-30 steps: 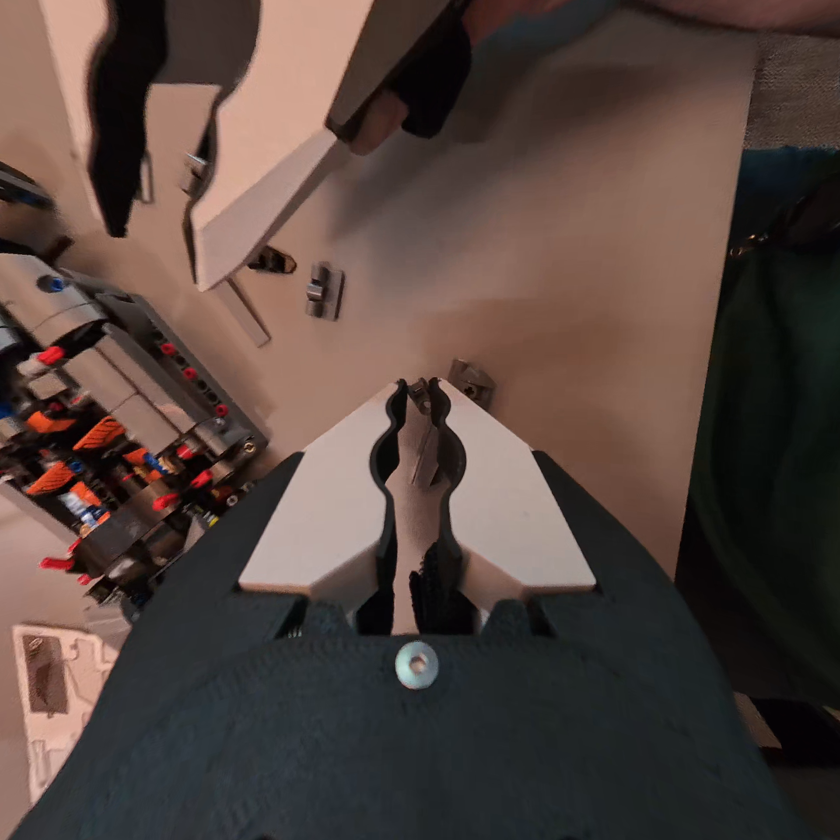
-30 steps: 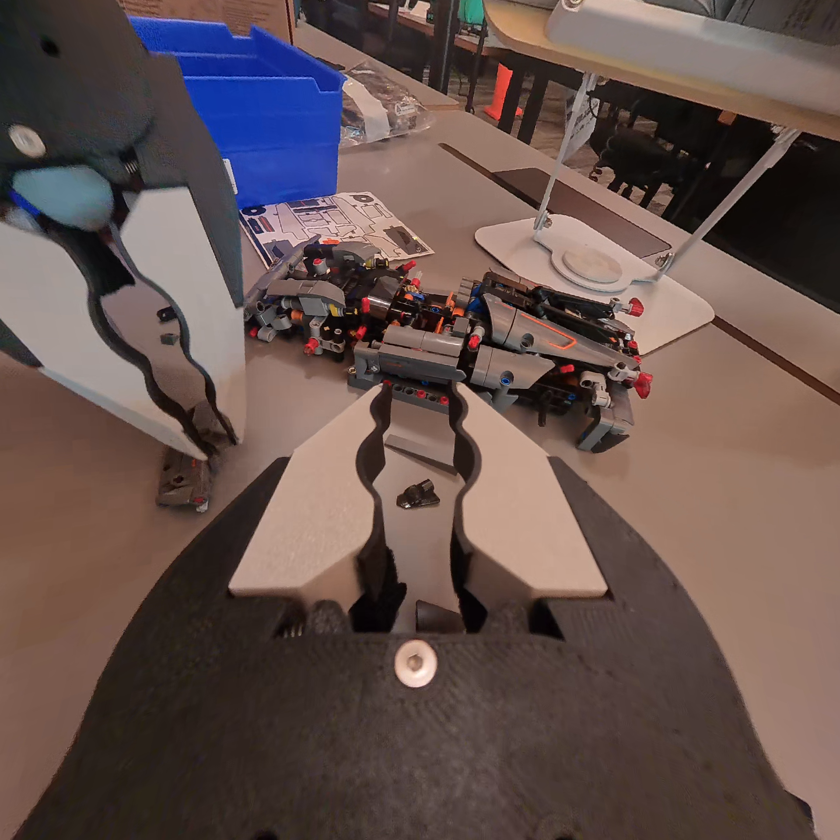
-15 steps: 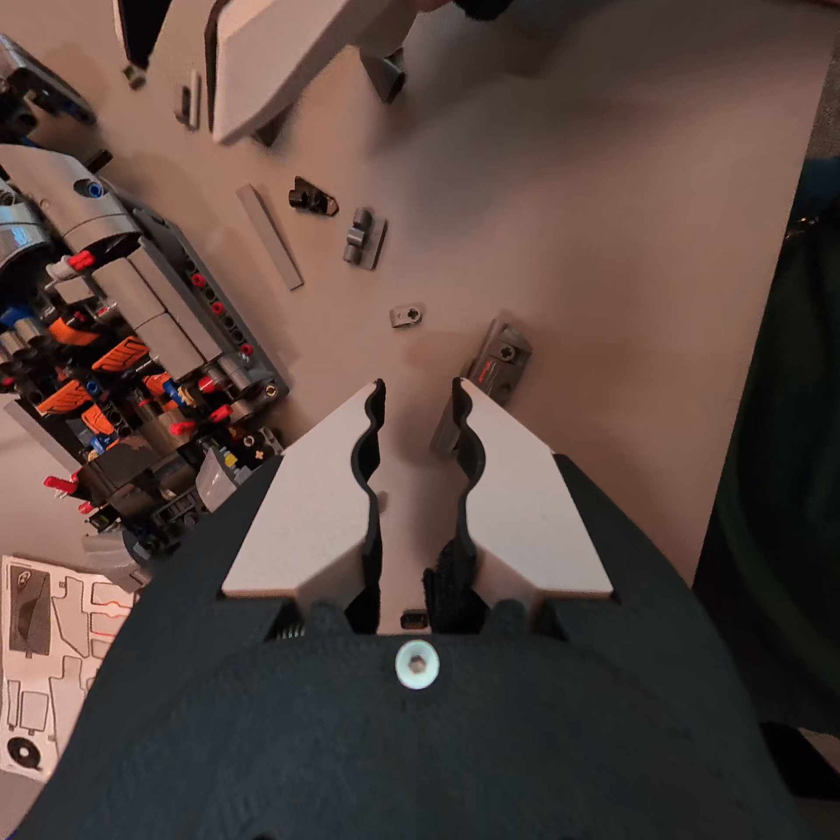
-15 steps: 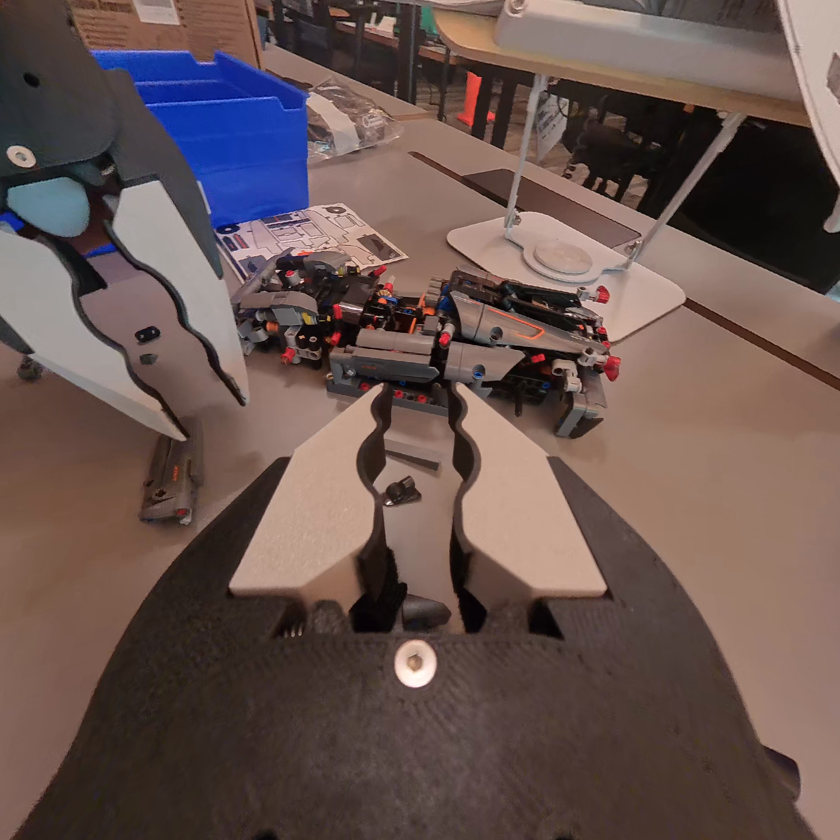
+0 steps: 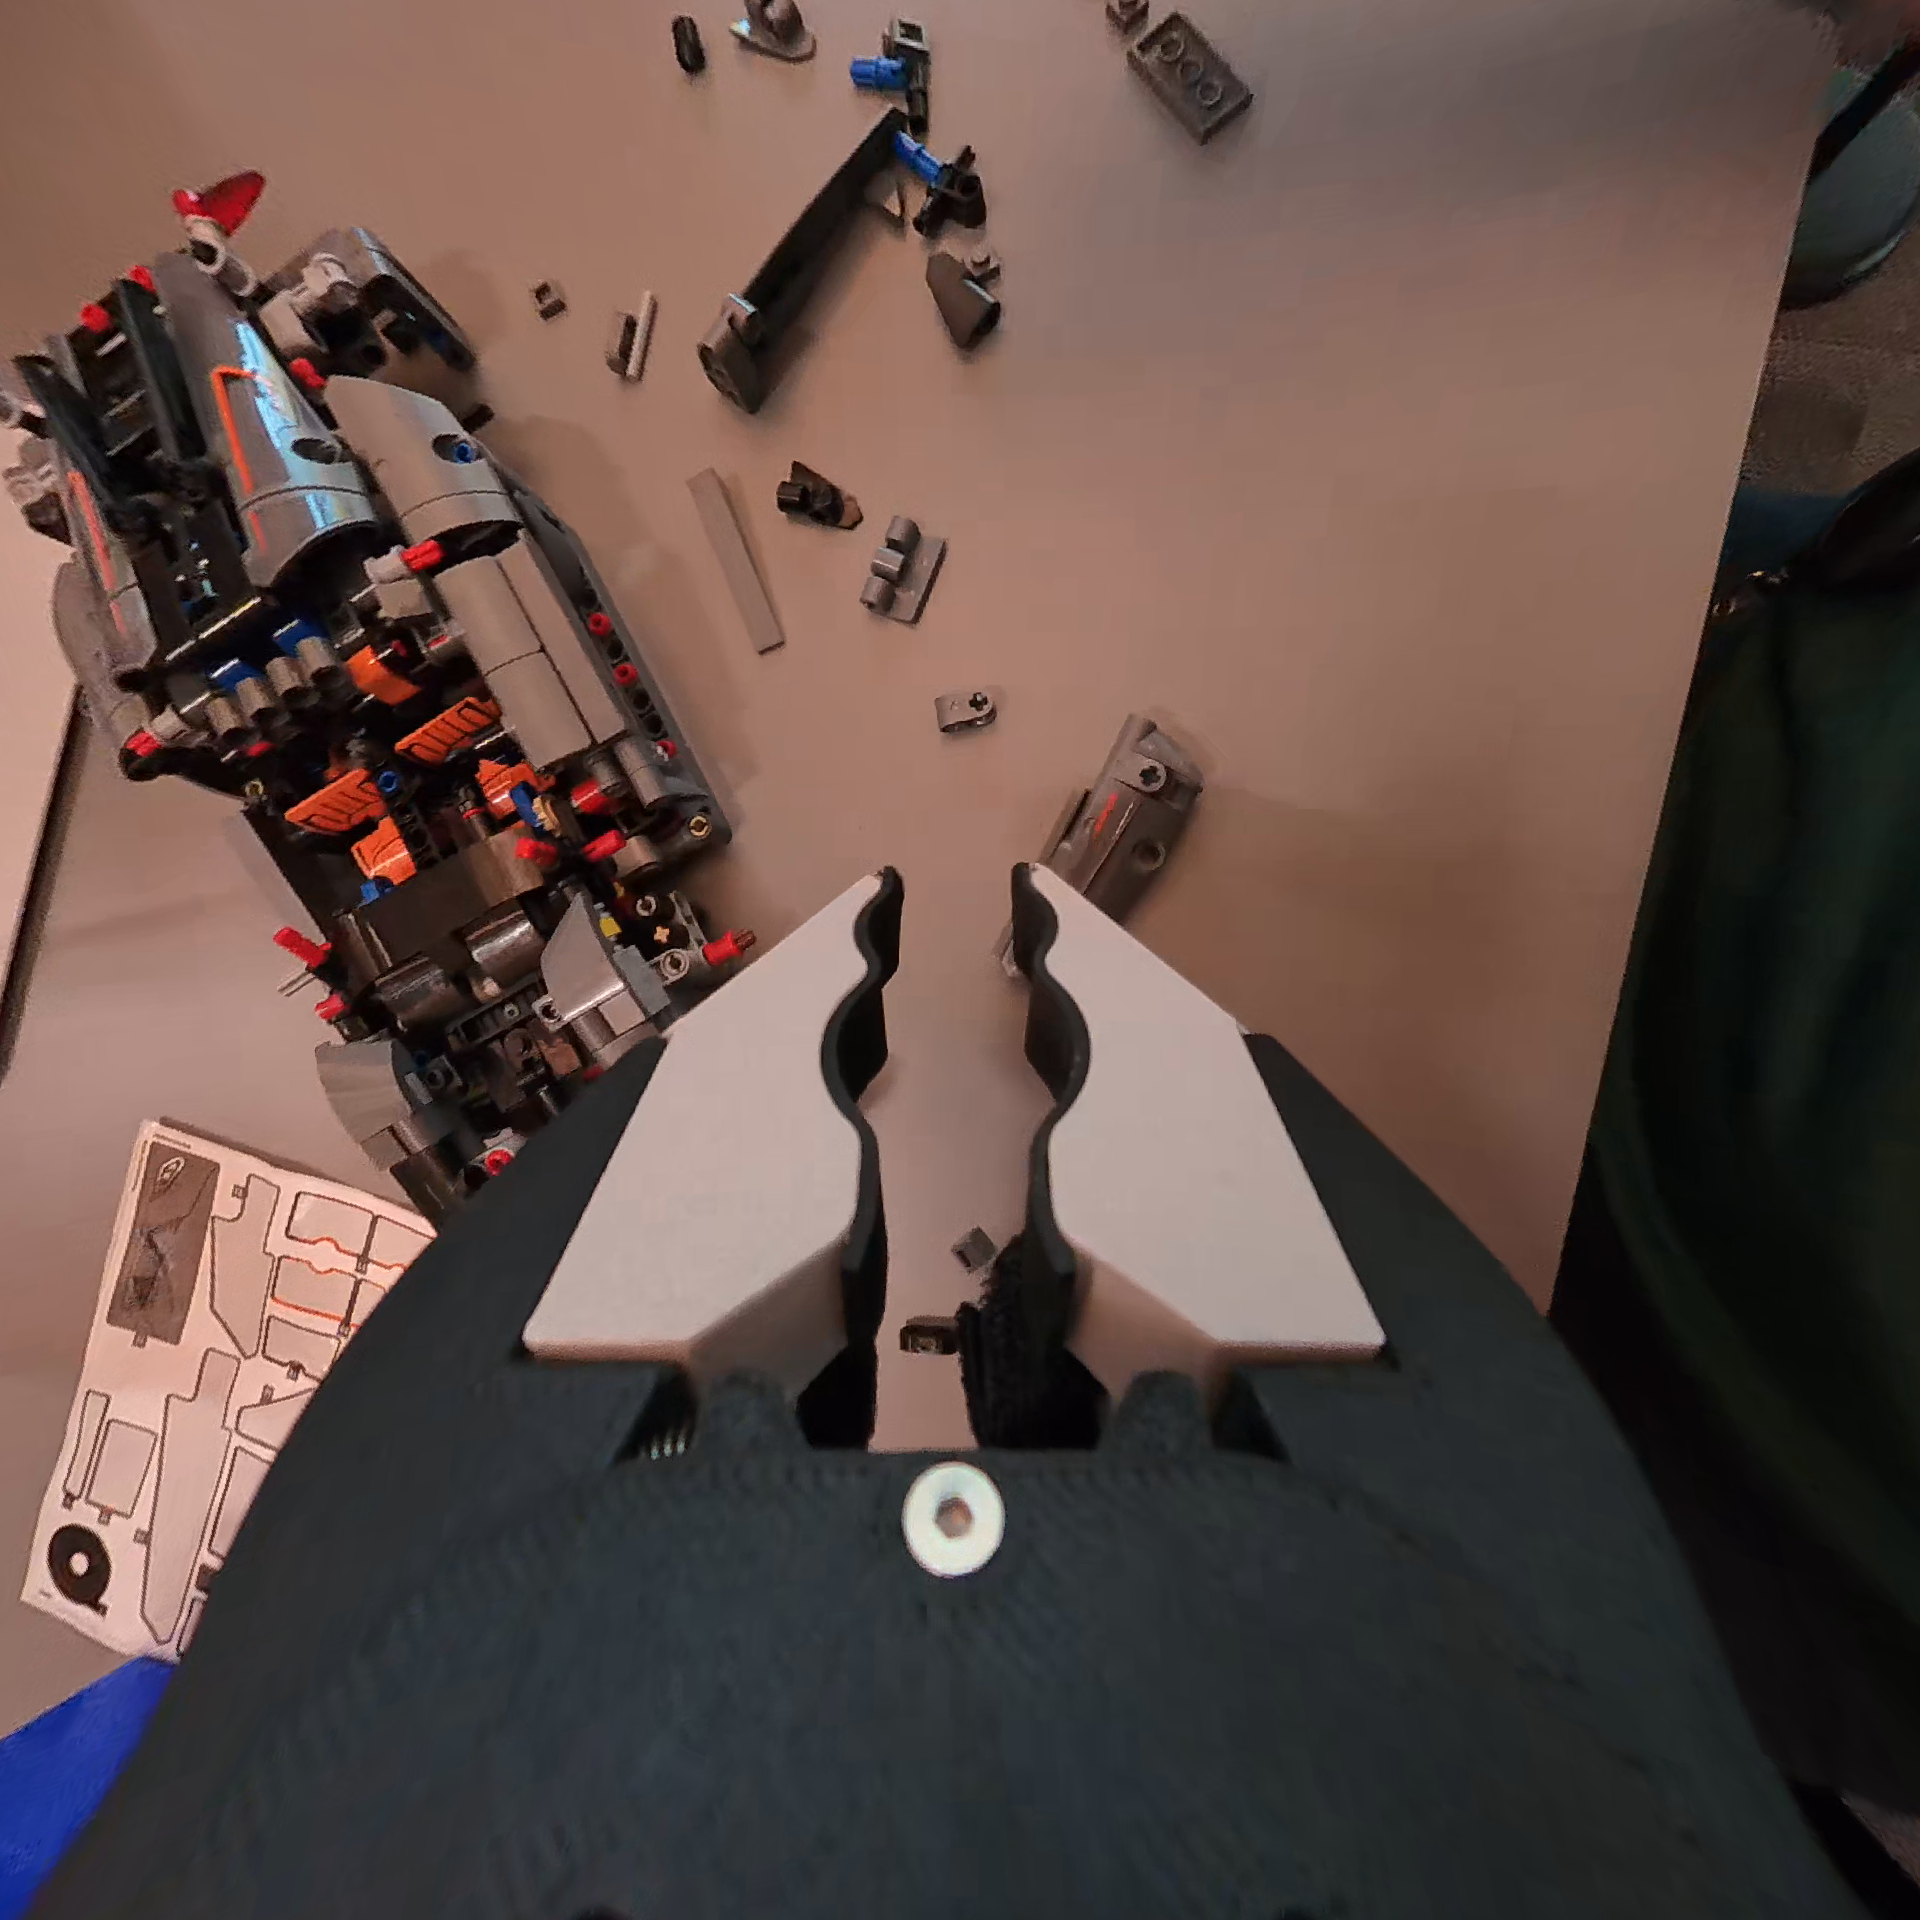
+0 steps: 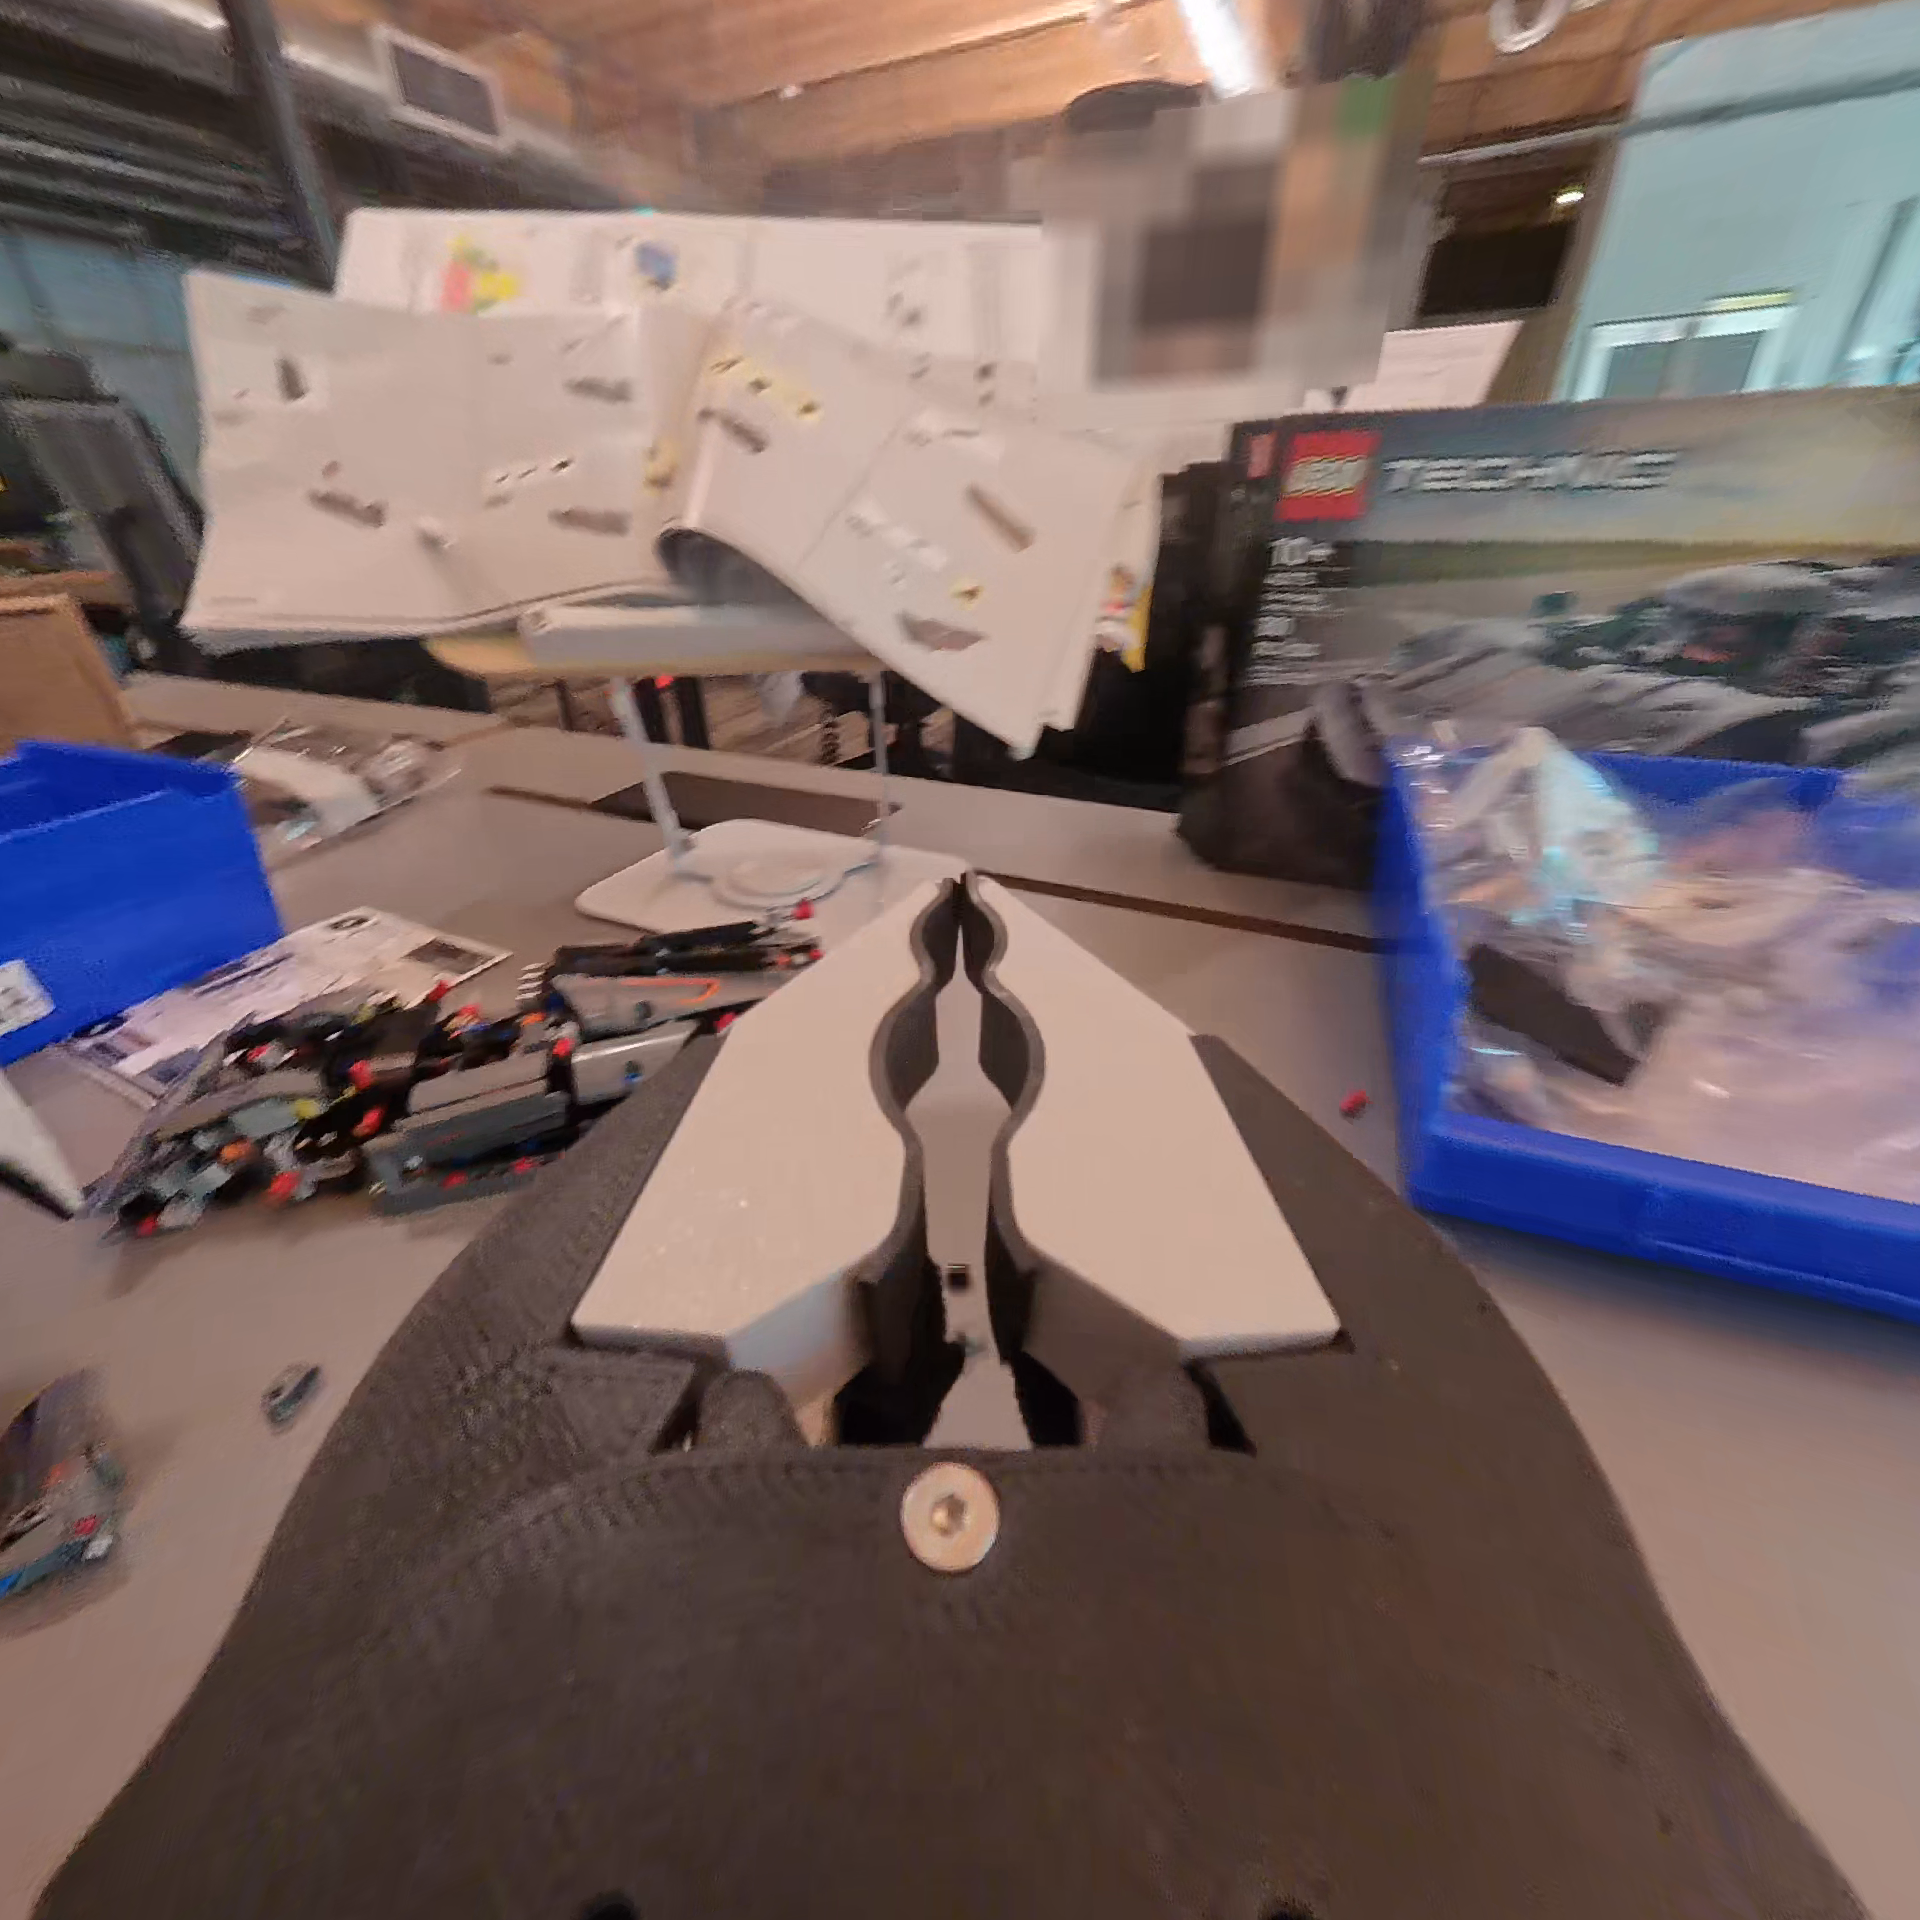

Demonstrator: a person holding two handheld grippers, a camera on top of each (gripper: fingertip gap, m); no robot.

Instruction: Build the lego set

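While the partly built lego car [image 5: 353,686] lies on its side on the worktop [image 5: 1351,520], left of centre in the left wrist view, loose parts sit scattered to its right. A flat grey tile [image 5: 736,559] lies just beside the car, with a small black piece [image 5: 816,497] and a grey clip piece [image 5: 902,569] a little farther out. A long black beam [image 5: 800,260] rests higher up, near blue pins [image 5: 878,71] and a dark grey plate [image 5: 1190,75]. A grey panel piece [image 5: 1122,821] lies just beyond the fingertips of the left hand-held gripper [image 5: 956,883], which hangs above the worktop with its fingers spread and nothing between them. A sticker sheet [image 5: 197,1382] lies below the car.

The right wrist view is blurred. The right hand-held gripper [image 6: 961,894] is clenched, tips together, with nothing visibly caught between them; it is raised and points across the worktop. The car [image 6: 416,1081] shows to its left. A blue bin [image 6: 114,883] stands at far left, another blue bin [image 6: 1642,1195] with plastic bags at right, the set's box [image 6: 1558,582] behind it, and an open instruction booklet [image 6: 623,468] on a white stand [image 6: 727,883].
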